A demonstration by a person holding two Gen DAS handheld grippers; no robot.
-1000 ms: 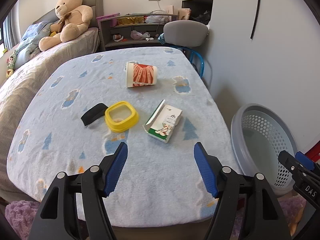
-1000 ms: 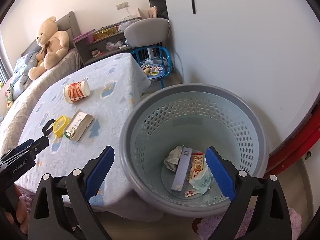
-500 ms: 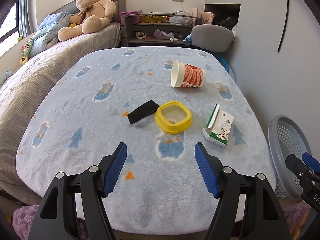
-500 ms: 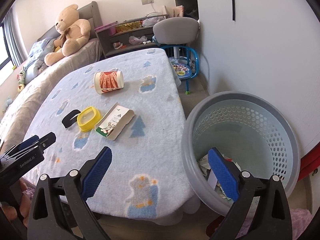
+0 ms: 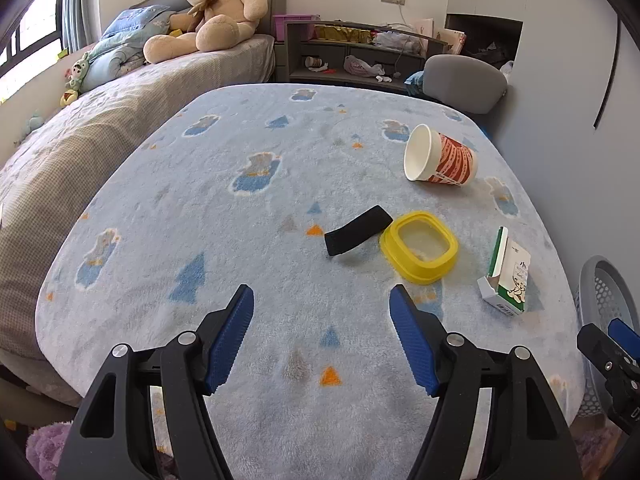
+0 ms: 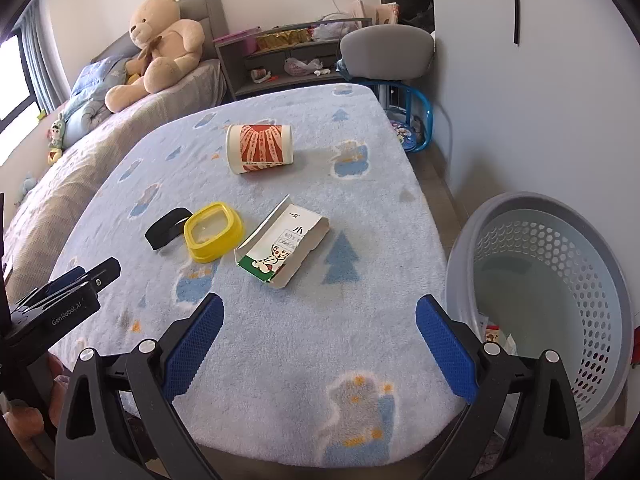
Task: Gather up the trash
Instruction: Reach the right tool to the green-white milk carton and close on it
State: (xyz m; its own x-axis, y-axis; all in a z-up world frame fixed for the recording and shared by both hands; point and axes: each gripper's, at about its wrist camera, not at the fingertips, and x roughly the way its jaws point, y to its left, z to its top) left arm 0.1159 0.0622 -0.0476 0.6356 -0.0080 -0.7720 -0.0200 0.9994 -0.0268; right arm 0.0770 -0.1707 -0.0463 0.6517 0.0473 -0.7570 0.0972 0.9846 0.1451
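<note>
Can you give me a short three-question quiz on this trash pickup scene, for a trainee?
1. True or false: the paper cup stands upright on the blue blanket.
2. Which item lies touching the yellow lid? A) the black strap B) the teddy bear C) the grey basket
3. Fill in: the jaws of the left gripper and the right gripper are both ____, with nothing between them.

Key
1. False: it lies on its side.
2. A. The flattened carton also lies close to the lid.
3. Open.
</note>
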